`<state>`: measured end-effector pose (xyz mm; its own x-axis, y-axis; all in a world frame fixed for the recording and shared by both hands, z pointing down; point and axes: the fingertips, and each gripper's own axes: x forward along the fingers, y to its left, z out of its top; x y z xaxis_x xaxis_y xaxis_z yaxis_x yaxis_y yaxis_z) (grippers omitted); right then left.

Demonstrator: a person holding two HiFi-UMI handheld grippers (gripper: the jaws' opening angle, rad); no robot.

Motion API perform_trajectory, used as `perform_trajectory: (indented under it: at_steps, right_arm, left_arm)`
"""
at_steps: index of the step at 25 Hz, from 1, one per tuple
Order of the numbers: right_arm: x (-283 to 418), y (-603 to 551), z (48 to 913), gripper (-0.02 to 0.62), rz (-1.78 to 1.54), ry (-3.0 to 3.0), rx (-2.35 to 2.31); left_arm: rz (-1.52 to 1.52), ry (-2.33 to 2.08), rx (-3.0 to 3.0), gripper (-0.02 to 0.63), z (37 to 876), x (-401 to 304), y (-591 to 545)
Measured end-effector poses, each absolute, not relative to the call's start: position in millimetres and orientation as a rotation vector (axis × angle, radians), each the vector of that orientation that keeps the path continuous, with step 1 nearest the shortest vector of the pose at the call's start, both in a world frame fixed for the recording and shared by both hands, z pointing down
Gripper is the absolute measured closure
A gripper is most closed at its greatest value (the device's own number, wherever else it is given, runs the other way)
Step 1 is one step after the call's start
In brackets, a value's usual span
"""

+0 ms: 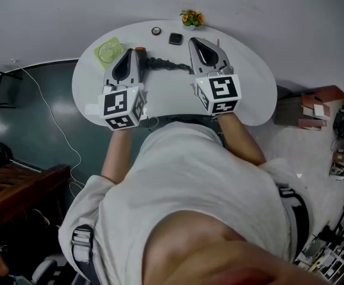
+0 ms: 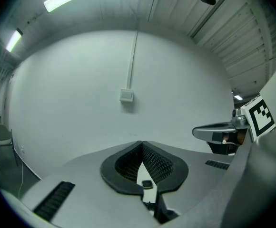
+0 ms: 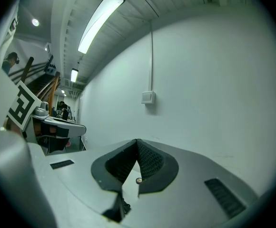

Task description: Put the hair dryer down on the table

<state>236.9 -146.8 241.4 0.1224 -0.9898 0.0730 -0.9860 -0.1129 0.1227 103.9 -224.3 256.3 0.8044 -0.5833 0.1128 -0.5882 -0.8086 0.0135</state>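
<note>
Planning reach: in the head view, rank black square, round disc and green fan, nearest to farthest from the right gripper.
1. Black square, just left of right gripper.
2. Round disc, farther left.
3. Green fan, table's left end.

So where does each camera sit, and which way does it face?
Head view: on the head, facing steeply down at the table; shirt, forearms, left tongs, right tongs show.
Left gripper view: on the left tongs, facing a wall box; own shut jaws show.
Right gripper view: on the right tongs; same, and both share that box.
</note>
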Motion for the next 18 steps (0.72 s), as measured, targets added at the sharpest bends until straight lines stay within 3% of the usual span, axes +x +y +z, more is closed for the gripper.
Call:
perform_trajectory:
  at_steps: [18]
  right_arm:
    - [235.9,-138.7,248.8,0.597,-0.036,-1.95,2.245]
  left_arm:
    - [0.153,-0.965,2.95,0.588,264.2,99.4,-224.9]
